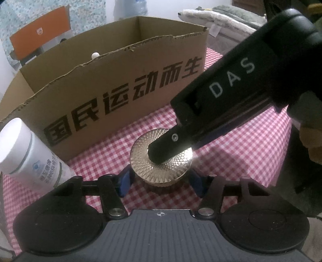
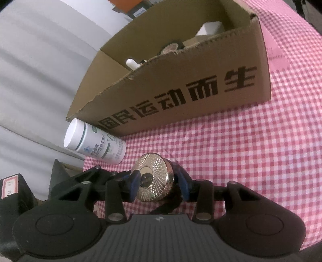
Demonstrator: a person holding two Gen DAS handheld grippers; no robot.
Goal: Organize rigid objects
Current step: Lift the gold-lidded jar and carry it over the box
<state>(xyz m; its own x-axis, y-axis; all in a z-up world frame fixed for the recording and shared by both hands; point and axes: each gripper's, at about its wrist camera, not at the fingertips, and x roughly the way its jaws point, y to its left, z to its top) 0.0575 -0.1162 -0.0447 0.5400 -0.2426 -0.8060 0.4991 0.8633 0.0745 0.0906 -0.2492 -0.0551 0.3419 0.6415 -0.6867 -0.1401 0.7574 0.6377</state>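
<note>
A round jar with a gold faceted lid (image 1: 161, 159) stands on the pink checked cloth (image 1: 241, 153). My left gripper (image 1: 161, 179) has its blue pads on both sides of the jar, closed on it. In the right wrist view my right gripper (image 2: 159, 185) also has its blue pads on both sides of the same gold lid (image 2: 153, 179). The right gripper's black body, marked DAS (image 1: 231, 80), hangs above the lid in the left wrist view. A white bottle (image 1: 30, 153) stands at the left, also seen in the right wrist view (image 2: 94, 143).
An open cardboard box (image 1: 120, 84) with black Chinese lettering stands behind the jar; it holds several items (image 2: 209, 30). An orange and white box (image 1: 40, 40) lies beyond it. Folded cloth (image 1: 231, 16) lies at the far right. The table edge falls away at the left.
</note>
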